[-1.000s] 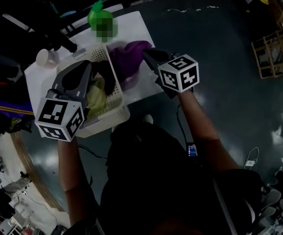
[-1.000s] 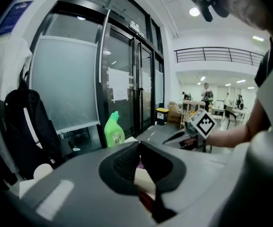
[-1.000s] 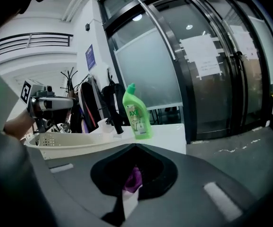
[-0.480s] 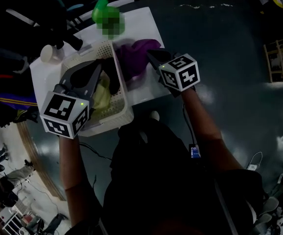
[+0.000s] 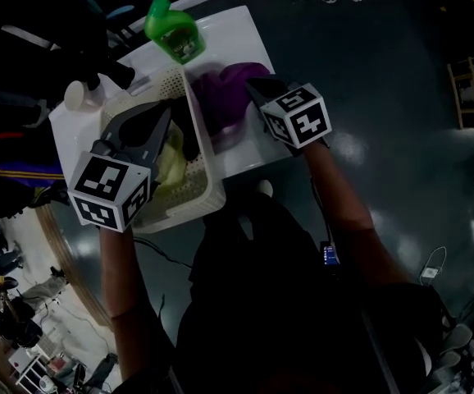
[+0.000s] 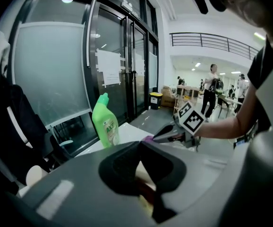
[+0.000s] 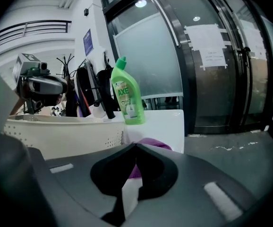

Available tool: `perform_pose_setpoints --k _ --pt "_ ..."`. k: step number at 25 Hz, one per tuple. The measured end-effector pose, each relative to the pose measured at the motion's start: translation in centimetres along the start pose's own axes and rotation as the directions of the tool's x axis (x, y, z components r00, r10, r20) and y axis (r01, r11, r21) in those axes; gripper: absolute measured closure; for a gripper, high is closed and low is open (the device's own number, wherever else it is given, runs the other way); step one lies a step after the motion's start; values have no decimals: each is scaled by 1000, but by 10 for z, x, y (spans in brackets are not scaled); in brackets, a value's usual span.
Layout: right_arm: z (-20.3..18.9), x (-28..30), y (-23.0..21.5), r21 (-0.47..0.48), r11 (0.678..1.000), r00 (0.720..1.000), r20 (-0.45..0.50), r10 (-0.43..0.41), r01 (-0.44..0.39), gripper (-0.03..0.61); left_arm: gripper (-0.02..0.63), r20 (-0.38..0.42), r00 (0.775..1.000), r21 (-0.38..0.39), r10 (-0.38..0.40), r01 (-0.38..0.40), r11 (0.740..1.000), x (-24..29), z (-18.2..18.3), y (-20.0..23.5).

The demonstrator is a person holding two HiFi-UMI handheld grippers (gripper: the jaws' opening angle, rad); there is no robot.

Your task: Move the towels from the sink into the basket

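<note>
Both forearms reach forward, side by side. The left gripper (image 5: 168,115) and right gripper (image 5: 250,84) tilt downward, jaws closed together.

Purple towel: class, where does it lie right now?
In the head view, the purple towel lies on the white surface just right of the basket, between the green bottle and the right gripper.

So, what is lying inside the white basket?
In the basket, a yellow-green towel and a dark thing beside it. The left gripper, held above, covers the basket's left part, so anything there is hidden.
</note>
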State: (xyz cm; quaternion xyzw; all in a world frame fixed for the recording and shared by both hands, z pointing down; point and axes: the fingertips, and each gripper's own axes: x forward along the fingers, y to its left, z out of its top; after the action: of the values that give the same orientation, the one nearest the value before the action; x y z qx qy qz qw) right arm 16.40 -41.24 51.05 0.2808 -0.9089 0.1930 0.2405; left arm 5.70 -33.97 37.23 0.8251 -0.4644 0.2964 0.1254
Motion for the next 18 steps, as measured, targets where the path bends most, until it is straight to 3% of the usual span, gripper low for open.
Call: perform_pose_setpoints --k 13,18 --pt "-12 25 -9 -102 995 991 -128 -27 13 382 604 -34 999 -35 -16 15 999 15 -4 2" --pt "-18 33 -9 -166 985 979 -193 -69 37 357 604 -46 999 -42 -19 17 999 18 -7 3"
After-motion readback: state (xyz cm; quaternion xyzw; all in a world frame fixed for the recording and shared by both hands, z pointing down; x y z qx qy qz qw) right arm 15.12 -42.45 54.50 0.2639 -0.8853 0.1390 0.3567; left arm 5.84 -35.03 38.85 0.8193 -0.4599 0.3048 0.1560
